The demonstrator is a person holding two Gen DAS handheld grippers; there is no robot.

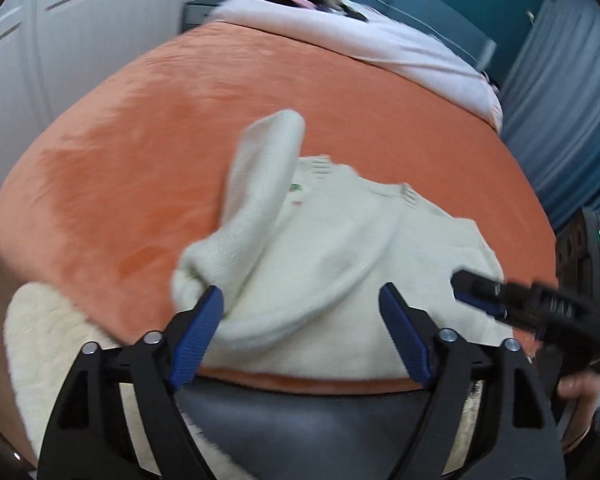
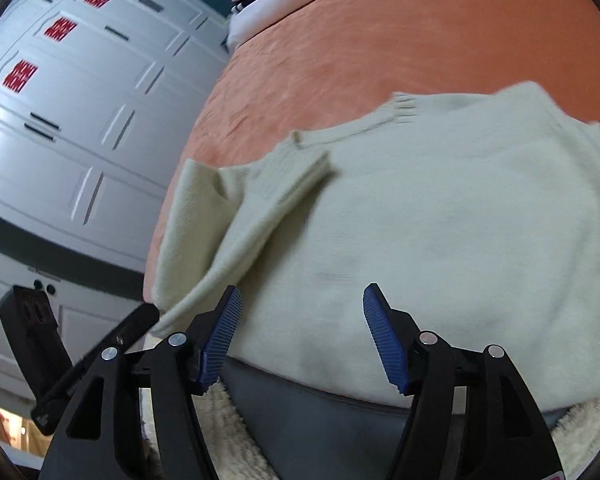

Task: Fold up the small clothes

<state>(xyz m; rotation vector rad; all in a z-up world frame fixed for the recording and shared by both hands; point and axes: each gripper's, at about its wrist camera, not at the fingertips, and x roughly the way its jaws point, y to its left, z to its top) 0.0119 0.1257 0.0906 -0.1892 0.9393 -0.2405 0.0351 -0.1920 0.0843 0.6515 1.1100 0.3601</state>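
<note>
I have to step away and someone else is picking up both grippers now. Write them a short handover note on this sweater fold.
Left gripper: open, nothing pinched; the folded-in sleeve lies by its left finger.
Right gripper: open, empty, above the hem.
Cream sweater: lies on the orange bedspread, neckline away from you, hem at the near edge.
Done: the sleeve on the left gripper's side is brought in over the body, though loose and bunched.
Left: flatten that sleeve, check the other sleeve, which I cannot make out clearly, then fold the body.
</note>
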